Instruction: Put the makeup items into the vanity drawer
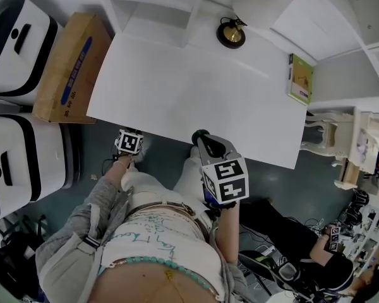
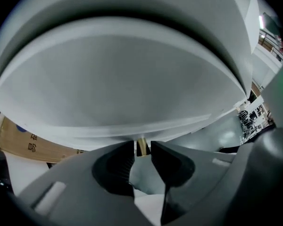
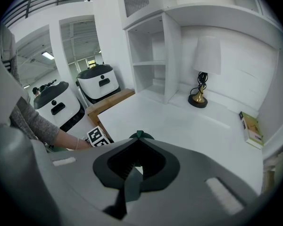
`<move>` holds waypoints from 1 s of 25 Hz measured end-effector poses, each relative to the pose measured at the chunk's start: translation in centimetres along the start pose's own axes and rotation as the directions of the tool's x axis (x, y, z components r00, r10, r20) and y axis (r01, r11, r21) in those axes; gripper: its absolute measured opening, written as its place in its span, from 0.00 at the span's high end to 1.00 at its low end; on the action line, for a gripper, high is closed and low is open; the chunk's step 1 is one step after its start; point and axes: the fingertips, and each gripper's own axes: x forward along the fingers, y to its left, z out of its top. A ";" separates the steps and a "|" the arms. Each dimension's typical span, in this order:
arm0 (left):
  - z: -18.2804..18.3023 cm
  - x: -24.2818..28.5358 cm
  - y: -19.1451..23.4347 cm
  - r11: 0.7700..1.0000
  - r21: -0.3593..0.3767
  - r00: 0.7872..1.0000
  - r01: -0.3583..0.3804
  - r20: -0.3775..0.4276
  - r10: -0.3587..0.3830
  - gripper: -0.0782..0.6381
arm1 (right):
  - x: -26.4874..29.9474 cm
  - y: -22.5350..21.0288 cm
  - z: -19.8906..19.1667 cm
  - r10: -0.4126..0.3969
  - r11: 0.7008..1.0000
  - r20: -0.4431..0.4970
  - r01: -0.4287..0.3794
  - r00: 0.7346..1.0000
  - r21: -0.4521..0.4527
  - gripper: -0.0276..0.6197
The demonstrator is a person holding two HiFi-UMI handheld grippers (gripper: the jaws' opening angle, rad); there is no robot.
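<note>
The brown cardboard box beside the white bench bears dark printed Chinese characters, only partly in view, and in the head view a blue strip of print too small to read. Turquoise handwriting crosses the person's white garment but cannot be made out. The cover print on the green book is also illegible.

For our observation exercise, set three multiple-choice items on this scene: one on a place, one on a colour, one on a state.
1. On the desktop, the lamp stands: A at the front edge; B at the back, by the shelves; C in the middle.
2. Its shade is: A white; B red; C black.
3. The right tongs are: A wide open; B half open; C shut, empty.
Answers: B, the head view shows it beside the shelves; A, plainly white; C, tips meet, nothing between.
</note>
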 end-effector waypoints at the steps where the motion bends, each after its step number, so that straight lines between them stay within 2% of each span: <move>1: -0.1 0.1 0.0 1.000 -0.001 1.000 -0.001 -0.004 0.001 0.75 | 0.0 -0.1 -0.1 -0.002 1.000 -0.001 0.002 1.000 0.002 0.91; 16: 0.2 0.5 0.0 0.999 0.003 0.999 -0.041 0.000 0.041 0.76 | -0.4 -0.7 -1.2 -0.016 1.000 -0.015 0.017 1.000 0.016 0.91; 20: -0.7 0.3 0.5 0.998 0.005 0.997 -0.068 -0.037 0.068 0.76 | -0.5 -0.5 -1.2 -0.011 1.000 -0.013 0.012 1.000 0.011 0.91; 25: 0.2 0.4 0.1 0.999 0.015 0.999 -0.040 -0.002 0.040 0.76 | -0.4 -0.1 -1.2 -0.004 1.000 -0.010 0.004 1.000 0.007 0.91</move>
